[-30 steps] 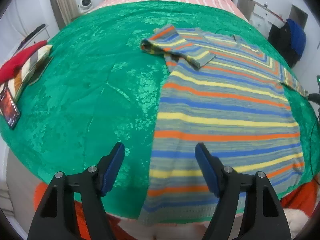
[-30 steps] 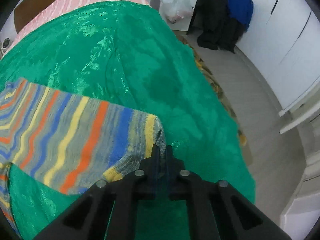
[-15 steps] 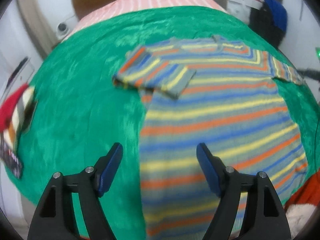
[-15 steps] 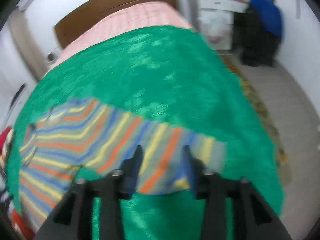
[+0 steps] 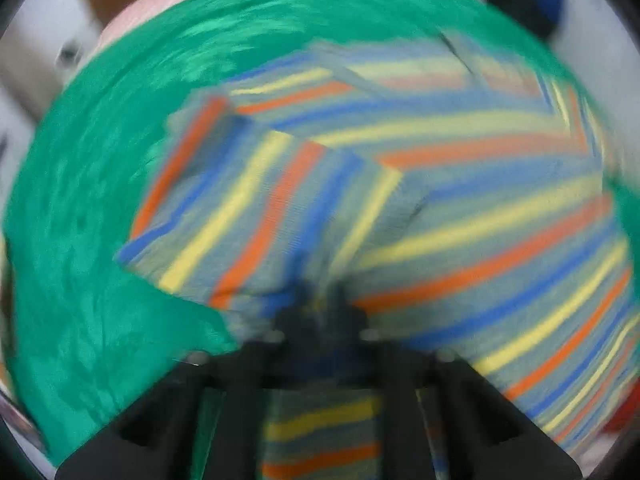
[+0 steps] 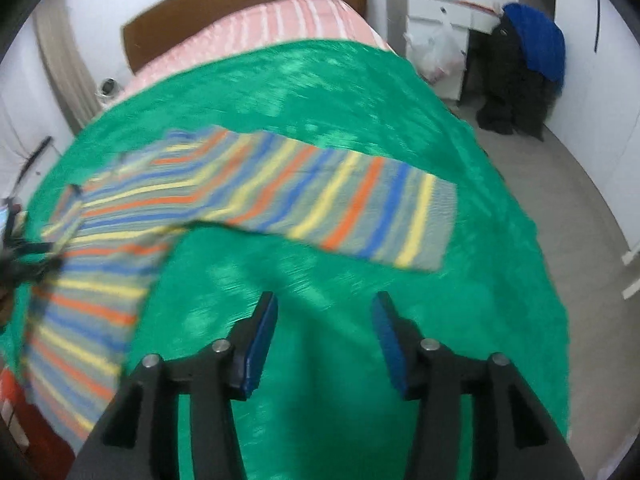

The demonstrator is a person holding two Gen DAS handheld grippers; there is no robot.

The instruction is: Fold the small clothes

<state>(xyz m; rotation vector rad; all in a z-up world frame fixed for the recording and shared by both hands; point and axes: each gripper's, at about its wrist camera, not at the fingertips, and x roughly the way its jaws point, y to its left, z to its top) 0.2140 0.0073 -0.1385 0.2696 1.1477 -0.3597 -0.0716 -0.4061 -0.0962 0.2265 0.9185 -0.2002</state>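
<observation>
Sweater (image 5: 460, 184) lay flat on green cover (image 5: 88, 208), one sleeve (image 6: 352, 204) stretched to 2 o'clock. Left gripper (image 5: 322, 300) pinched shut on knit, blurred. Right gripper (image 6: 324, 340) half open, opening, empty. Risk: thin pinch slipping, dragging body askew.

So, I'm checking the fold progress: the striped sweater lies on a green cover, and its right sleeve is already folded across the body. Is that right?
Not quite. In the right wrist view the right sleeve still lies stretched out flat on the green cover, beyond the right gripper. The striped sweater does lie on that cover.
</observation>
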